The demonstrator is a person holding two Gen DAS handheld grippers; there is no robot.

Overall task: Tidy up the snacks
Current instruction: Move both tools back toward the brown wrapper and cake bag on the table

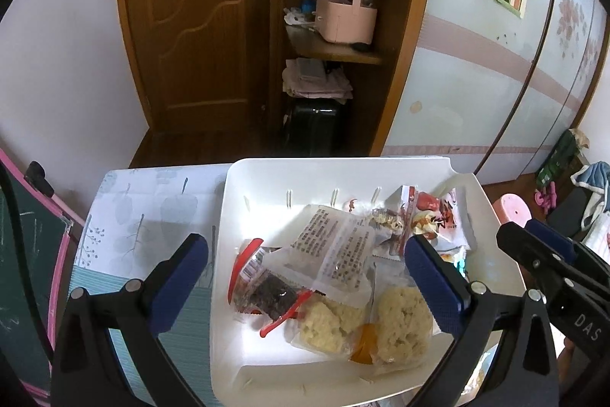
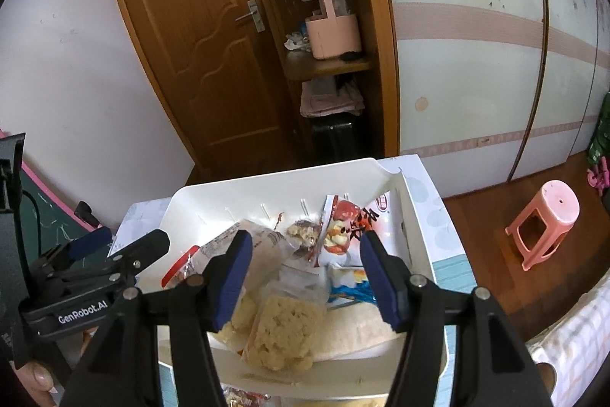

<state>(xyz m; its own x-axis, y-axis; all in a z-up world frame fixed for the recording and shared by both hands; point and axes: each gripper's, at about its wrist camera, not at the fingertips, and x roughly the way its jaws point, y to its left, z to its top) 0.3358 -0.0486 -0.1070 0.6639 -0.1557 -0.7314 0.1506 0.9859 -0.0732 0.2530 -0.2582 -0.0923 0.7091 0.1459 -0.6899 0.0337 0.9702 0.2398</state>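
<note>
A white plastic bin (image 1: 343, 170) (image 2: 274, 178) sits on the table and holds several snack packets. Two clear packs of yellow crisp cakes (image 1: 400, 327) (image 2: 282, 334) lie at its near side. A printed clear bag (image 1: 335, 246), a dark snack with red wrapper (image 1: 267, 292) and a red-and-white bag (image 1: 431, 216) (image 2: 343, 227) lie further in. My left gripper (image 1: 305, 277) is open above the bin's near left, holding nothing. My right gripper (image 2: 305, 273) is open above the cakes, holding nothing; it also shows at the right of the left wrist view (image 1: 533, 246).
A leaf-print cloth (image 1: 152, 208) covers the table left of the bin. A wooden door (image 1: 198, 25) and open shelves with a pink basket (image 1: 347, 18) stand behind. A pink stool (image 2: 545, 224) stands on the floor at right. More snacks (image 2: 240, 399) lie under the bin's near edge.
</note>
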